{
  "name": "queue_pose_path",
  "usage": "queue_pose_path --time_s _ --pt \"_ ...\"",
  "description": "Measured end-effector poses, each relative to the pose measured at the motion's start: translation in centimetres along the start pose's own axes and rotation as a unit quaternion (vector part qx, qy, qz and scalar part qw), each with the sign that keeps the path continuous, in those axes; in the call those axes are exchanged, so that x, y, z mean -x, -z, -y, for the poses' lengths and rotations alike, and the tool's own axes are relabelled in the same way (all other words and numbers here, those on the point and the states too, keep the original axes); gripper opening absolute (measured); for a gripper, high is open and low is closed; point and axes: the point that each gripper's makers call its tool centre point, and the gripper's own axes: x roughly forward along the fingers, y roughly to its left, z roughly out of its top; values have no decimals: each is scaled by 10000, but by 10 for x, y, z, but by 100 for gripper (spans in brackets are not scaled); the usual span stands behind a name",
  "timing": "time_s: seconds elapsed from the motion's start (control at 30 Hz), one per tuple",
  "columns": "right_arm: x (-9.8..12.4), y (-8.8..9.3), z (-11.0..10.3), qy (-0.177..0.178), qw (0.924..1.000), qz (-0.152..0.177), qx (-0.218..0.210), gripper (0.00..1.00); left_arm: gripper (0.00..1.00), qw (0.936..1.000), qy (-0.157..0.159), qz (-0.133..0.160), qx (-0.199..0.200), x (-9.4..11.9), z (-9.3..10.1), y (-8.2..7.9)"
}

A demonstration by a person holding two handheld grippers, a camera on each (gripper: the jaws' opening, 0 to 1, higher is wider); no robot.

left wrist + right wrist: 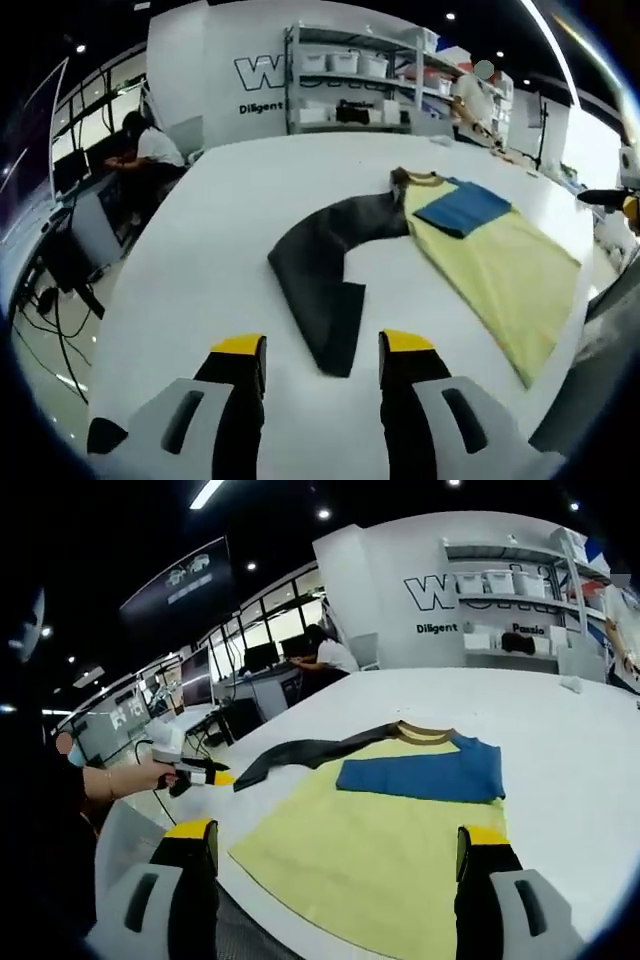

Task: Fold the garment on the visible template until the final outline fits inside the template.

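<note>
Garment [390, 830] lies flat on a big white table [560, 730]: one shirt with a yellow body, one blue sleeve [425, 772] folded over its chest, and one dark grey sleeve [325, 265] stretched out sideways on the bare tabletop and bent partway along. A brown collar [425, 731] sits at the far end of the shirt. I cannot make out a separate template under it.

In the left gripper view the left gripper [322, 362] hovers just short of the end of the dark sleeve, its two yellow-tipped jaws standing apart with nothing between them. In the right gripper view the right gripper [335, 855] is over the near hem of the yellow body, its two jaws spread wide and holding nothing. At the left of that same view a hand [125, 778] holds the other gripper close to the tip of the dark sleeve.

Beyond the table stands one white shelf unit [355, 80] with white bins, against a wall with dark lettering. One person [150, 150] sits bent over a desk with monitors [195, 675].
</note>
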Motion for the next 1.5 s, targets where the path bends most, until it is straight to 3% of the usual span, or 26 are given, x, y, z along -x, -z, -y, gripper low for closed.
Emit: queue_pose_path --time_s 0.17,0.27,0.67,0.97,1.13,1.3,1.5 --pt "0 2 3 94 9999 -36 -33 99 31 9998 5 -104 161 -6 -1 8" --pt "0 2 4 147 9999 -35 -21 98 25 9997 -21 -235 5 -11 -1 14" --pt "-1 4 5 246 9996 -142 34 98 0 9993 -89 -341 -82 -21 -5 17" --pt "0 2 6 319 9994 -105 22 97 0 9995 -63 -295 -71 -5 -1 14" --pt "-1 2 4 319 9994 -113 51 97 0 9997 -111 -166 -127 10 -5 1" --pt "-2 3 4 349 9993 -129 76 96 0 9994 -118 41 -318 27 -9 -22" --pt "-3 0 2 339 9993 -84 109 97 0 9977 -168 -13 -654 35 -18 -41"
